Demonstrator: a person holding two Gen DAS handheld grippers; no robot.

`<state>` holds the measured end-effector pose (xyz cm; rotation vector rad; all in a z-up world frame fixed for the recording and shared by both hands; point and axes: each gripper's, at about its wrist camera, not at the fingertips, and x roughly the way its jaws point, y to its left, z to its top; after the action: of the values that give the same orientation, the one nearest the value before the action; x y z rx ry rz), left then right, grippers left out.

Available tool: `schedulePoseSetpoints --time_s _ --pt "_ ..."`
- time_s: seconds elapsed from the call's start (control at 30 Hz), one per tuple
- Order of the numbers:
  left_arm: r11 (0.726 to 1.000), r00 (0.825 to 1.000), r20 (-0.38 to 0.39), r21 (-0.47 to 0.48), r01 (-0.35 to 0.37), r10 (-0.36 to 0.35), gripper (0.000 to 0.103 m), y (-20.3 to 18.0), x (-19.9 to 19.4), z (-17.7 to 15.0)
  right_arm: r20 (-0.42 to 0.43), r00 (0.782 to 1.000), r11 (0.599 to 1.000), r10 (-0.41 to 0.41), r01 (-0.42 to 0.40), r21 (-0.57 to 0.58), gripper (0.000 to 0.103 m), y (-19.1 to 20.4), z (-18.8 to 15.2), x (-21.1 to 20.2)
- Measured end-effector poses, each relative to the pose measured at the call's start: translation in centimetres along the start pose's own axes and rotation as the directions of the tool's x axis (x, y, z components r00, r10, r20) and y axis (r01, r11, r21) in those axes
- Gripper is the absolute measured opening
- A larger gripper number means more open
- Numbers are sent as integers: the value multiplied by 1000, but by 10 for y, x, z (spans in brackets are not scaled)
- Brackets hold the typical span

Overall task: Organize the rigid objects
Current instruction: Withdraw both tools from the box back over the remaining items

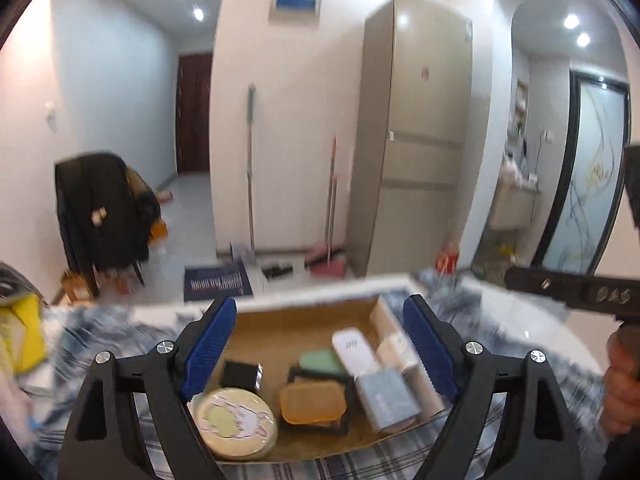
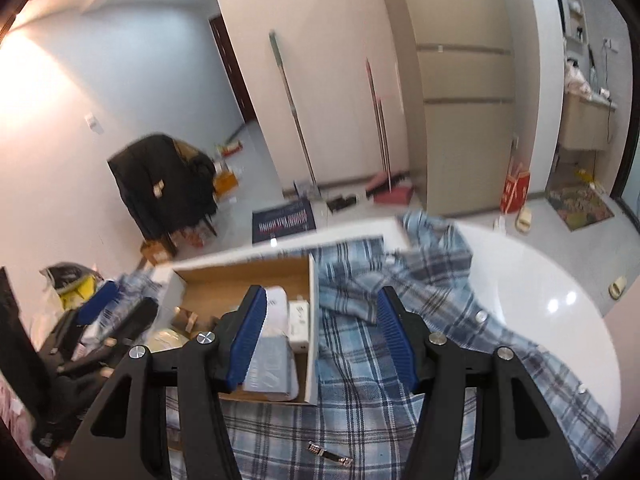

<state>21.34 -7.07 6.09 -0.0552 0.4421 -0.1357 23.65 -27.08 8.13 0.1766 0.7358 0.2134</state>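
Left wrist view shows your left gripper (image 1: 316, 344) spread wide and empty above the cardboard box (image 1: 280, 320) holding the round tin (image 1: 234, 424), orange case (image 1: 312, 402) and small boxes. Your right gripper (image 2: 322, 336) gapes empty too. A metal piece, possibly a watch band (image 2: 330, 453), lies on the plaid shirt (image 2: 360, 380); pinching there could snag cloth.

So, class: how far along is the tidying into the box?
Done: the box already holds a round tin, an orange case and several small boxes. In hand: nothing; both the left gripper and right gripper are empty. Left: a watch band still lies on the plaid cloth.
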Motion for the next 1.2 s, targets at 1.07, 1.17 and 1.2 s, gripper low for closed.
schedulePoseSetpoints --time_s 1.07,1.17,1.2 --pt "988 975 177 51 -145 134 103 -15 -148 -69 157 985 992 -67 83 -94 62 34 -87 -89" --pt "989 982 126 21 -146 142 103 -7 -131 -77 145 985 990 -88 103 -99 62 33 -91 -78" --pt "990 984 106 13 -143 140 103 -4 -126 -79 138 986 989 -92 106 -98 62 33 -92 -73"
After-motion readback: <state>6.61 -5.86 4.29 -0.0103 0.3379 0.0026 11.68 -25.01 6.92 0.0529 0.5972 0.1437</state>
